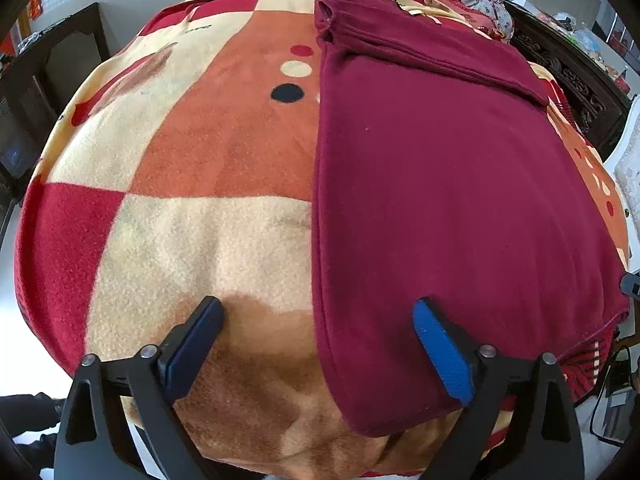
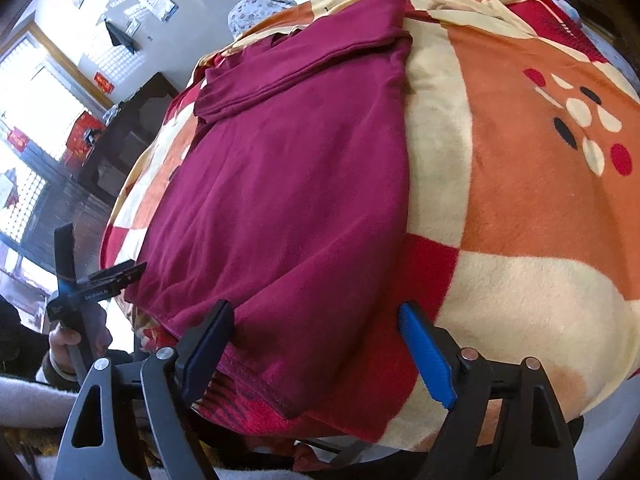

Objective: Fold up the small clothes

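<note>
1 dark red cloth [image 1: 440,184], 1 big blanket [image 1: 208,160] w/ squares, 2 grippers: left gripper [image 1: 318,344] & right gripper [image 2: 316,344].

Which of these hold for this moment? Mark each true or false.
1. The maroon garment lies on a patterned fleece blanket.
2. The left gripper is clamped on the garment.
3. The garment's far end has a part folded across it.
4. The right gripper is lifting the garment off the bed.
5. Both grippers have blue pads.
1. True: the maroon knit garment lies on the red, orange and cream checked fleece blanket.
2. False: the left gripper is open, its pads off the cloth.
3. True.
4. False: the right gripper is open; the garment lies flat.
5. True.
</note>
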`<state>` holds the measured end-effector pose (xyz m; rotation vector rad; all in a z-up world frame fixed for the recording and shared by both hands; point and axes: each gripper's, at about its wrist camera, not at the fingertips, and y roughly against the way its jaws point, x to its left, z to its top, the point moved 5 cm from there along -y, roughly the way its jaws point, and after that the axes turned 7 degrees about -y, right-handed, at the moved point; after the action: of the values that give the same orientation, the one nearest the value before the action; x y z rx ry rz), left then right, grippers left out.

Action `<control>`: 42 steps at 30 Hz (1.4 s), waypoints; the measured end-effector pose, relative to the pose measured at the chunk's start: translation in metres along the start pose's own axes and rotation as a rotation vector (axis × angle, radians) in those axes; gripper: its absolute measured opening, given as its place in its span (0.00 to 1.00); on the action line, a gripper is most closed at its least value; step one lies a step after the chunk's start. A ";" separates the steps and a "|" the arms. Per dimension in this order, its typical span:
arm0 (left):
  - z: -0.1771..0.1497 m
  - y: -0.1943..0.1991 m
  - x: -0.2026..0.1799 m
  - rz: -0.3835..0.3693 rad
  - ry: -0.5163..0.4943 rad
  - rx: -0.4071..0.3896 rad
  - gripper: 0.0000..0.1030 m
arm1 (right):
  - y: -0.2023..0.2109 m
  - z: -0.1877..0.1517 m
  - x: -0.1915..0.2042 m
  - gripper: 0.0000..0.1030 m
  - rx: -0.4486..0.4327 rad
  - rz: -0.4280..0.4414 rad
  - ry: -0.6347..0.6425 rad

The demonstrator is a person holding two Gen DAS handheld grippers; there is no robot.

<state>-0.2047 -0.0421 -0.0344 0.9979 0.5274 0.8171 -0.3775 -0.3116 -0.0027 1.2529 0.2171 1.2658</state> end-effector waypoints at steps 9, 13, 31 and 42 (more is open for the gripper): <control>0.001 -0.001 -0.001 -0.017 0.001 0.016 0.95 | 0.007 -0.002 0.001 0.19 0.038 0.055 0.025; 0.000 -0.001 -0.001 -0.014 0.001 0.013 0.95 | 0.003 -0.006 -0.014 0.32 0.049 0.174 -0.110; 0.008 0.014 -0.025 -0.151 -0.120 0.023 0.07 | 0.014 0.013 0.006 0.12 -0.039 0.556 -0.166; 0.139 0.053 0.008 -0.268 0.001 -0.187 0.07 | 0.032 0.131 0.034 0.10 -0.277 0.522 -0.046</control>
<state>-0.1187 -0.0925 0.0759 0.7367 0.5609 0.6146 -0.2893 -0.3665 0.0895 1.1295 -0.3321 1.6422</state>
